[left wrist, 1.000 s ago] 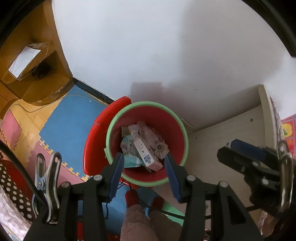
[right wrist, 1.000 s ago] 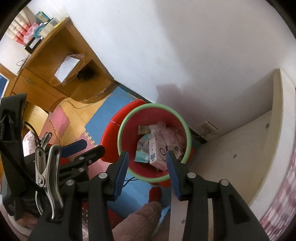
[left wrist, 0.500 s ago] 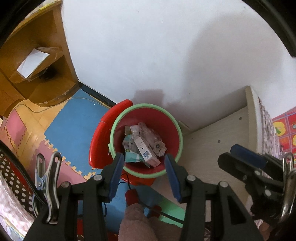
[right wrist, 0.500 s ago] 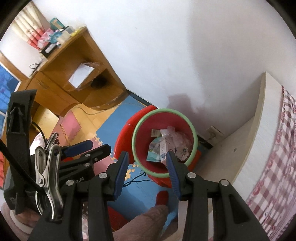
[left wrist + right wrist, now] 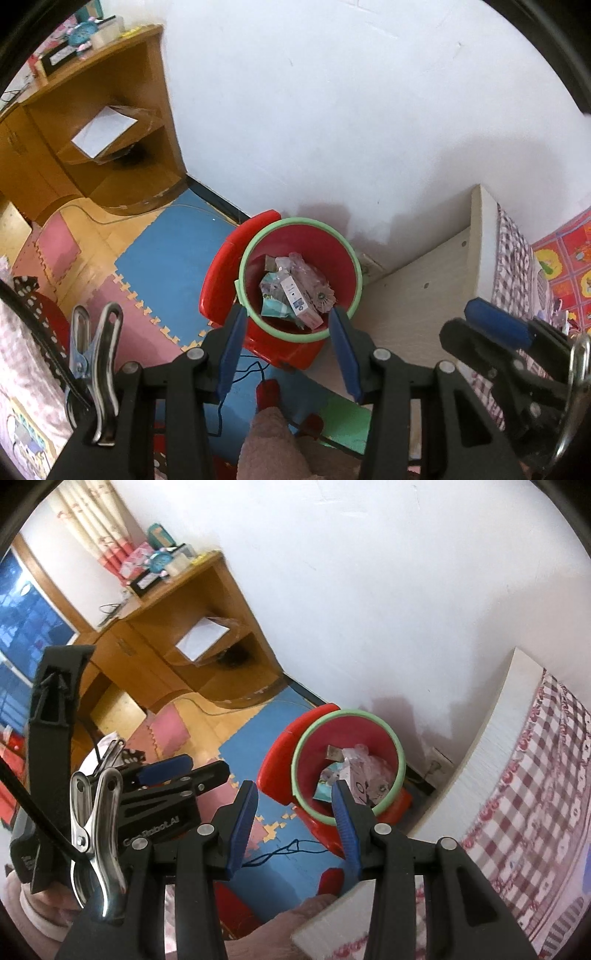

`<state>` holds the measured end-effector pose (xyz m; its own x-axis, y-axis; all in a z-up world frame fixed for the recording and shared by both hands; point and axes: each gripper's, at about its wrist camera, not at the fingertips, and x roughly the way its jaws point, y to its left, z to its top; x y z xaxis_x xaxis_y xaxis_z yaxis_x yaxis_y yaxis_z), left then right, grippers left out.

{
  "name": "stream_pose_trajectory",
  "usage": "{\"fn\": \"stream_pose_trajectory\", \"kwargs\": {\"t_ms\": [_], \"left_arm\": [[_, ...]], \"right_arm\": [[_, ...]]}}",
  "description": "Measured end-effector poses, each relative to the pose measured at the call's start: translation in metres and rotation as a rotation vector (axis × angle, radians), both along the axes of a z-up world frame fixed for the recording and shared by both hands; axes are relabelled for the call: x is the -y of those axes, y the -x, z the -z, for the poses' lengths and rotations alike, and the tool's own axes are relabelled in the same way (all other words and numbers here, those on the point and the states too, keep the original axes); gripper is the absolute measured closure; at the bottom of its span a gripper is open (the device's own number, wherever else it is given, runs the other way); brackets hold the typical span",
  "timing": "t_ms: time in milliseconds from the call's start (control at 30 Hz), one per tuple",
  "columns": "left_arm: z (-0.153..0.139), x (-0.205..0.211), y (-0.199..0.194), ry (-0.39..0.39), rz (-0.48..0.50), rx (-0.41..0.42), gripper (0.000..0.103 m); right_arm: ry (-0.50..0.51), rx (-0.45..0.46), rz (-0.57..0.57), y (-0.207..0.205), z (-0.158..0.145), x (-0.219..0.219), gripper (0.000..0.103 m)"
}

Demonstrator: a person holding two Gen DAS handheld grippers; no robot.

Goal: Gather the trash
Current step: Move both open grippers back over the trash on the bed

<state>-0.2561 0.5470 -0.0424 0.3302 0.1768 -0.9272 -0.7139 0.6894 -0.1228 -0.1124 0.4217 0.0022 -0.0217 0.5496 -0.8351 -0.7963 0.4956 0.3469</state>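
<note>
Home bedroom: bed (image 5: 535,782), desk (image 5: 177,642), playmats (image 5: 166,251)

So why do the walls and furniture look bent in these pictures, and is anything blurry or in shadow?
Left wrist view: the fisheye lens bows the wooden desk and puts black corners round the frame; a soft grey shadow falls on the wall behind the red bin, whose trash looks sharp. Right wrist view: same bending, the checked bedcover smears toward the edge, and the metal clip shows glare.

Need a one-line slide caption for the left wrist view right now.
Left gripper open and empty above the red, green-rimmed trash bin holding a white box and wrappers, beside the white wall.
</note>
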Motion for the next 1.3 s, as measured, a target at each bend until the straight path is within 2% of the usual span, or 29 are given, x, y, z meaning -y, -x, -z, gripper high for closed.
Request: {"fn": "stream_pose_trajectory", "kwargs": {"t_ms": [433,633,933,1300], "left_arm": [[-0.052,0.063,0.043,-0.087,-0.126,0.010,0.055],[-0.066,0.089,0.054,-0.105,-0.148,0.009,0.055],[-0.083,0.126,0.058,-0.114,-0.089,0.012,0.055],[-0.095,0.179,0.049,-0.112,0.113,0.030,0.055]], "right_arm": [[-0.100,0.032,-0.103,0.029,-0.039,0.062,0.060],[-0.126,0.038,-0.122,0.041,-0.049,0.092,0.060],[-0.140,0.055,-0.081,0.060,-0.062,0.137,0.060],[-0.124,0.071,0.105,0.076,-0.070,0.204,0.060]]}}
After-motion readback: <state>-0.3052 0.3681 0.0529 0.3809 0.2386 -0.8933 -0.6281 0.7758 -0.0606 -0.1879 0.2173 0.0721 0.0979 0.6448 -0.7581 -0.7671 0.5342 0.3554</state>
